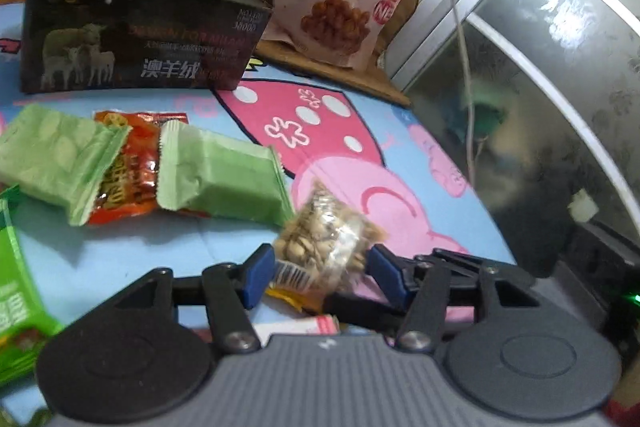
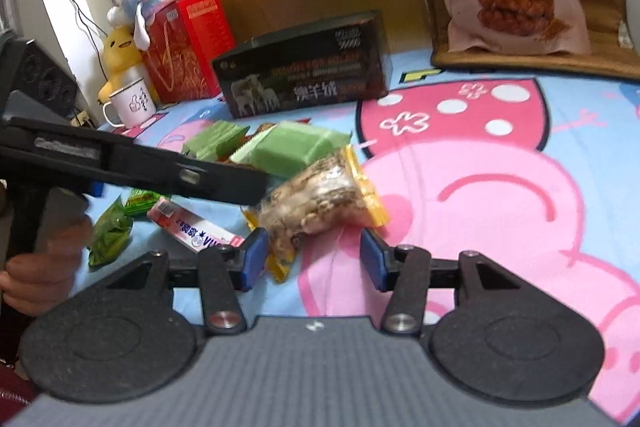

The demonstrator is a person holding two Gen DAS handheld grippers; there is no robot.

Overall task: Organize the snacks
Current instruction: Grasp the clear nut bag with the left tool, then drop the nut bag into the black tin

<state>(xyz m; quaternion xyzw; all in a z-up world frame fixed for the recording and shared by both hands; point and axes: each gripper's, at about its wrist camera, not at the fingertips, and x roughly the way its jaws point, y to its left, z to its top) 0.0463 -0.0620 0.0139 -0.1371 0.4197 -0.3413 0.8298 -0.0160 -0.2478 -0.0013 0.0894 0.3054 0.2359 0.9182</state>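
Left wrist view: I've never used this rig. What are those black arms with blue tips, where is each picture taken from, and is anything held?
No robot here: a person holds a two-finger gripper in each hand, each with a camera looking along its fingers. The left wrist view shows the left gripper, its blue pads either side of a nut packet; whether they pinch it, I cannot tell. The right wrist view shows the right gripper open and empty. On the cartoon cloth lie green packets and a dark box.
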